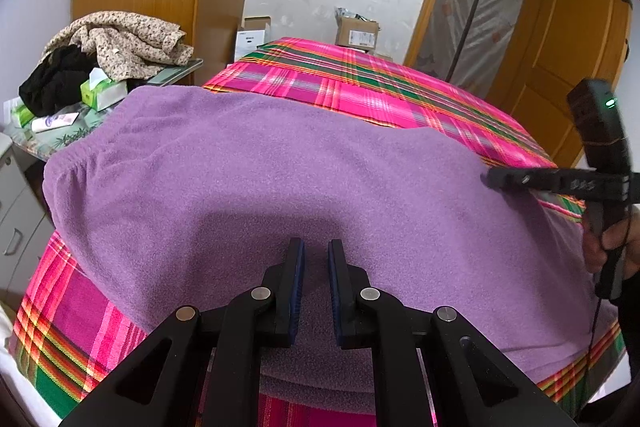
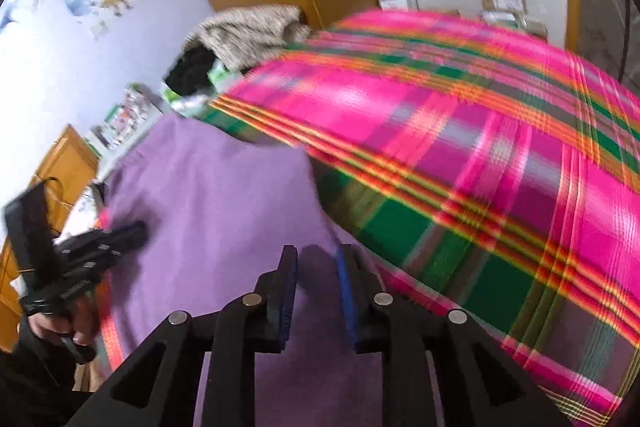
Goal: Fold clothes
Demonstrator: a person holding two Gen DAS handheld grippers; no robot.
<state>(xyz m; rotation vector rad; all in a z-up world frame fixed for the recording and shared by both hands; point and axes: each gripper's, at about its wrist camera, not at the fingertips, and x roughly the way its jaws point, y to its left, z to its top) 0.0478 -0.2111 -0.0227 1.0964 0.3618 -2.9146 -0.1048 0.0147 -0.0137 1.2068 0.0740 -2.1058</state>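
Left wrist view: my left gripper (image 1: 316,251) hovers over the purple garment (image 1: 256,163) with a narrow gap, holding nothing. My right gripper (image 2: 318,257) is likewise parted and empty — the garment lies spread on the plaid bedspread (image 1: 360,79); a cardboard box (image 1: 357,31) sits far behind.

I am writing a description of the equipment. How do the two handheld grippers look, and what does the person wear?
Both grippers are black. The left gripper and right gripper each have two flat fingers with blue pads, joined by angular links with round silver pins. The right one's body shows a small green light and a thin dangling cord. The person's sleeve looks dark.
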